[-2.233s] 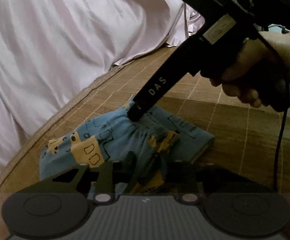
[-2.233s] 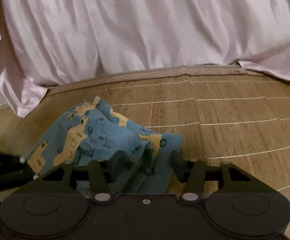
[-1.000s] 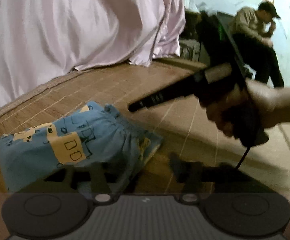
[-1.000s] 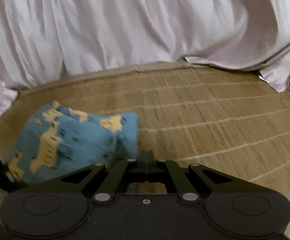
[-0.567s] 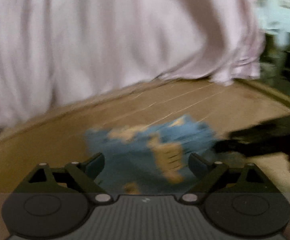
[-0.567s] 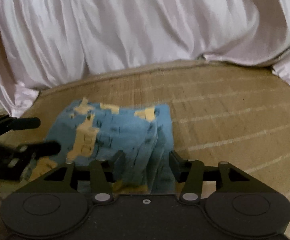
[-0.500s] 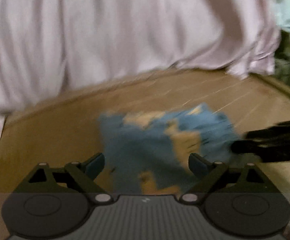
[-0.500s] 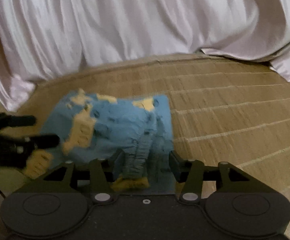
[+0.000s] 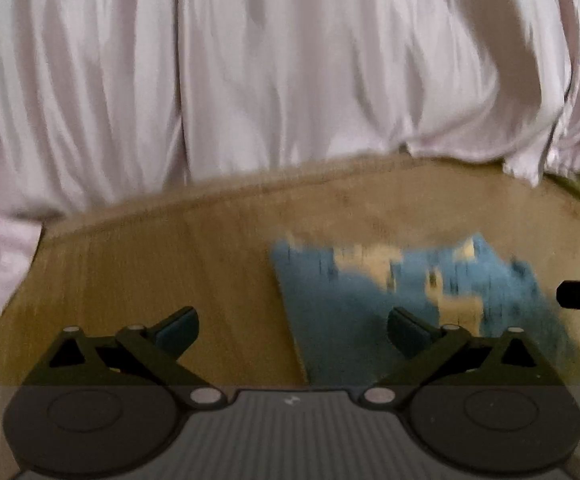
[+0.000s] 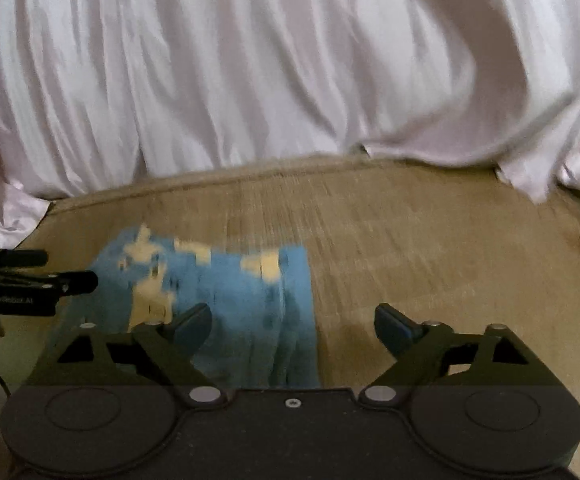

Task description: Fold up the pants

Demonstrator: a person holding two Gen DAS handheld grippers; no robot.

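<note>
Both views are smeared by motion blur, so the print on the pants (image 9: 409, 304) reads only as yellow patches on blue; I cannot make out the figures or see how many layers the bundle has. The pants lie folded into a compact block on the woven mat (image 9: 170, 264), with a straight left edge in the left wrist view and a straight right edge in the right wrist view (image 10: 250, 304). The near part of the bundle is cut off behind my gripper bodies in both views. My left gripper (image 9: 291, 326) has its fingers spread wide and holds nothing; the right-hand finger (image 9: 407, 330) overlaps the pants in the picture, the left-hand one is over bare mat, and I cannot tell whether either touches the cloth. My right gripper (image 10: 291, 324) is likewise spread wide and empty, its left-hand finger (image 10: 192, 326) over the pants and the other over mat. The tips of the right gripper poke in at the right edge of the left wrist view, just beside the pants. The left gripper shows at the left edge of the right view, its label too blurred to read. A pale pink draped sheet (image 10: 290, 72) fills the background behind the mat.
</note>
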